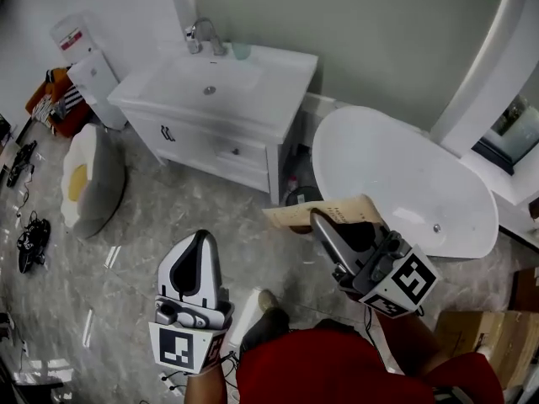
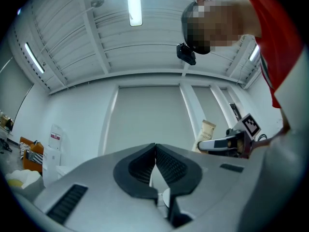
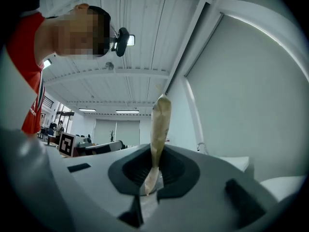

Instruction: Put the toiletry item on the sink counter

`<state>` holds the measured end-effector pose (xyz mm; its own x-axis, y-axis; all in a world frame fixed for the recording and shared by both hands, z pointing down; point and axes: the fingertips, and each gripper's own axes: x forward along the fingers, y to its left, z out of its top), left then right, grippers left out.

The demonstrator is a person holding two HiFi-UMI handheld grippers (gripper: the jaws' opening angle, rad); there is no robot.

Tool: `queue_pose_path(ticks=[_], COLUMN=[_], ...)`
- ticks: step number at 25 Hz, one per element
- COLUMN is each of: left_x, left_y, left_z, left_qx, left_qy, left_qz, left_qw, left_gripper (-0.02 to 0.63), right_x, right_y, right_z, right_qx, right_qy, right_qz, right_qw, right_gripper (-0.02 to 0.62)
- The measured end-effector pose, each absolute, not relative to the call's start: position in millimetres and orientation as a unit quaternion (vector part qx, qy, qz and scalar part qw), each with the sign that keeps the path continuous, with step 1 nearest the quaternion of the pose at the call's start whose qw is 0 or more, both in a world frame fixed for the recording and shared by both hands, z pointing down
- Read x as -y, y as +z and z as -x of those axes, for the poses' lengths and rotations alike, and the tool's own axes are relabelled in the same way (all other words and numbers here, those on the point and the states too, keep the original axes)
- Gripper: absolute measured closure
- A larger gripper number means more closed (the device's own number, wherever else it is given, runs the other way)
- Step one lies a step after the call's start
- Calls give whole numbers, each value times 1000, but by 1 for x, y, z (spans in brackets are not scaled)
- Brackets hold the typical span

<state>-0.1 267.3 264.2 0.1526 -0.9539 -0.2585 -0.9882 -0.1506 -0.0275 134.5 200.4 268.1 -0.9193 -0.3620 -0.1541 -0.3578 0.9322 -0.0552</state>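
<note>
The toiletry item is a flat beige pouch [image 1: 330,212] with print on it. My right gripper [image 1: 315,220] is shut on its lower edge and holds it in the air between the vanity and the bathtub. In the right gripper view the pouch [image 3: 160,122] stands up edge-on from the closed jaws of that gripper [image 3: 153,172]. The white sink counter [image 1: 274,82] lies ahead and to the left, well apart from the pouch. My left gripper [image 1: 200,236] hangs lower left over the floor, jaws shut with nothing in them [image 2: 155,151]. From the left gripper view I see the pouch [image 2: 207,129] in the right gripper [image 2: 206,145].
A white bathtub [image 1: 396,175] stands right of the vanity. A faucet [image 1: 200,36] and a small cup [image 1: 241,50] sit at the counter's back. A flower-shaped cushion [image 1: 88,179] lies on the marble floor at left, cables [image 1: 29,242] beyond it. A cardboard box [image 1: 472,335] is at lower right.
</note>
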Motion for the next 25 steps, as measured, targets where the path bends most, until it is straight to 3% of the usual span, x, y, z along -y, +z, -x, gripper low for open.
queue_pose_path(ticks=[8, 25], left_x=[-207, -40], left_y=[268, 271], left_z=[86, 149], left_qx=[-635, -628], left_qy=[100, 109], left_qz=[762, 767], left_qw=[81, 77], left_gripper=[589, 589], right_x=[-146, 23], right_y=[266, 271], right_z=[-57, 12], right_qx=[-976, -974], right_qy=[-13, 1], right_qz=[204, 213], right_qw=[74, 78], right_gripper=[552, 552])
